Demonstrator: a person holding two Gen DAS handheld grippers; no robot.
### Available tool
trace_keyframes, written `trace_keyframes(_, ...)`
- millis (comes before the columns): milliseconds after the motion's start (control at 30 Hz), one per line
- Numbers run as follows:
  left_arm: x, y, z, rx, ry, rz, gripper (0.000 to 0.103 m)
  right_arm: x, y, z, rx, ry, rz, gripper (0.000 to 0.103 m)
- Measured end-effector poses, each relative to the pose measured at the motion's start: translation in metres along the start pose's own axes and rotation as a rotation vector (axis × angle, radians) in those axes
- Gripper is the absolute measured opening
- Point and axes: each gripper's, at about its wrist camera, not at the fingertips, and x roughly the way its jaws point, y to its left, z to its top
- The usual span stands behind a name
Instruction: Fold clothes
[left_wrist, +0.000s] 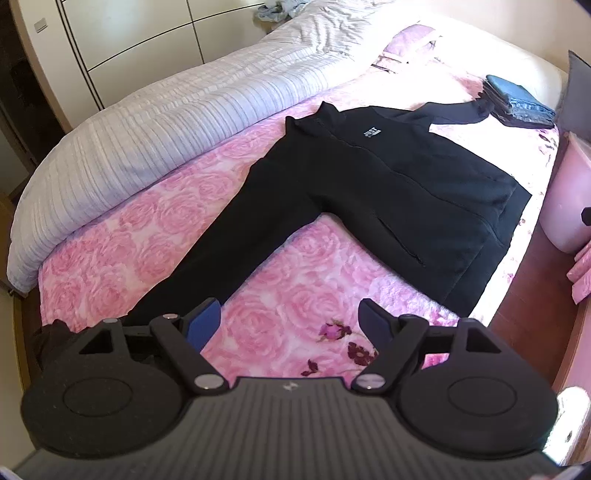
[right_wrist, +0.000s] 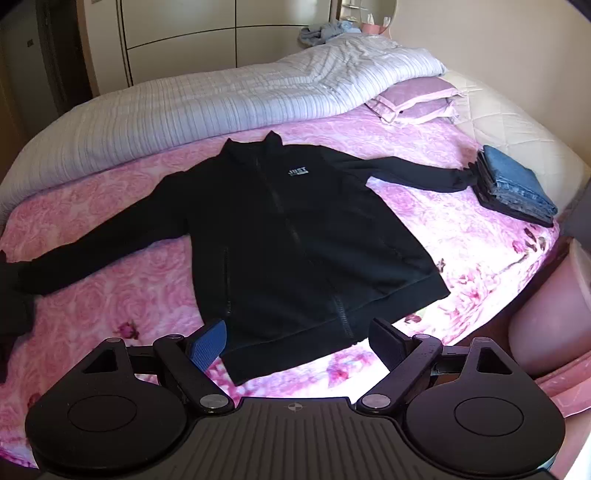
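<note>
A black zip jacket (right_wrist: 303, 236) with a small white chest logo lies flat and face up on the pink rose bedspread (right_wrist: 110, 295), both sleeves spread out; it also shows in the left wrist view (left_wrist: 406, 192). My left gripper (left_wrist: 290, 321) is open and empty, just past the end of the jacket's left sleeve (left_wrist: 207, 273). My right gripper (right_wrist: 297, 341) is open and empty, its fingers straddling the jacket's bottom hem (right_wrist: 295, 354). The far sleeve cuff (right_wrist: 465, 177) touches a folded stack.
A stack of folded jeans and dark clothes (right_wrist: 517, 188) sits at the bed's right side. A rolled white striped duvet (right_wrist: 207, 110) lies along the far side, with a pink pillow (right_wrist: 413, 103). A pink tub (right_wrist: 546, 317) stands by the bed's right edge. Wardrobe doors (right_wrist: 184, 37) stand behind.
</note>
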Motion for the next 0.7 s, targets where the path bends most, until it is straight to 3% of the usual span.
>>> trace_keyframes(700,-0.004,0.014,-0.014,-0.084,0.003,0.027,0.079,0.009,0.010,0.001,-0.051,0.011,0.018,0.087)
